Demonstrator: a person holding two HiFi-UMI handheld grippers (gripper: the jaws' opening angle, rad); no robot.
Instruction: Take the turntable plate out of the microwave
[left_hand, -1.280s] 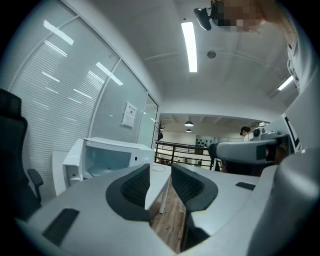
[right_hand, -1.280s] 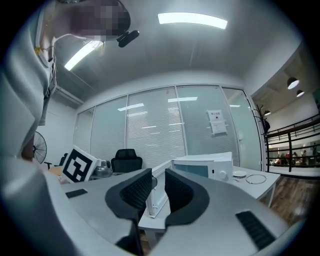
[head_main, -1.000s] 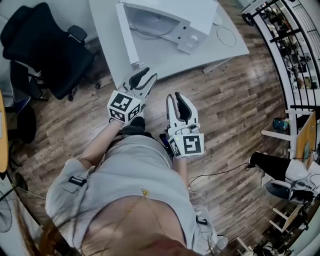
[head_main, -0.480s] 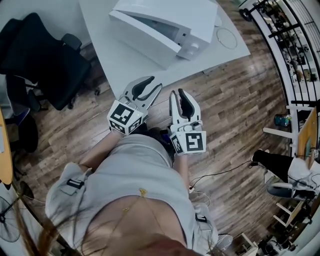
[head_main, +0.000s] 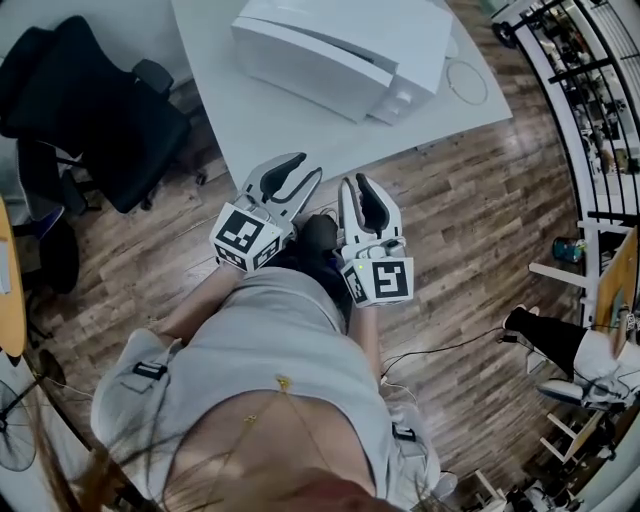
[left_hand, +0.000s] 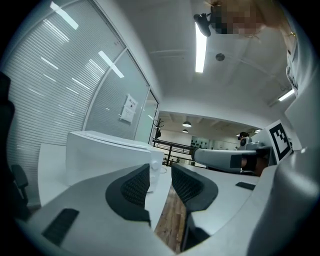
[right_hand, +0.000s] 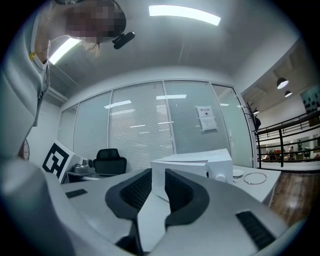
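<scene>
The microwave (head_main: 340, 40) is a white box standing upright on the white table (head_main: 250, 120), well back from its near edge and set askew to it. Its long front faces the table's near edge. The door (head_main: 305, 62) looks closed flat against the front, and the control panel (head_main: 405, 95) with a round knob sits at the right end. The turntable plate is hidden from all views.

A light grey short-sleeved top (head_main: 270, 335) is being worn, with small black tabs (head_main: 150, 367) at the sides. The left gripper (head_main: 306, 168) and right gripper (head_main: 355, 183) are being seen as white shells, black ribbed pads (left_hand: 136, 186), each with a black-and-white marker cube (head_main: 243, 228)
</scene>
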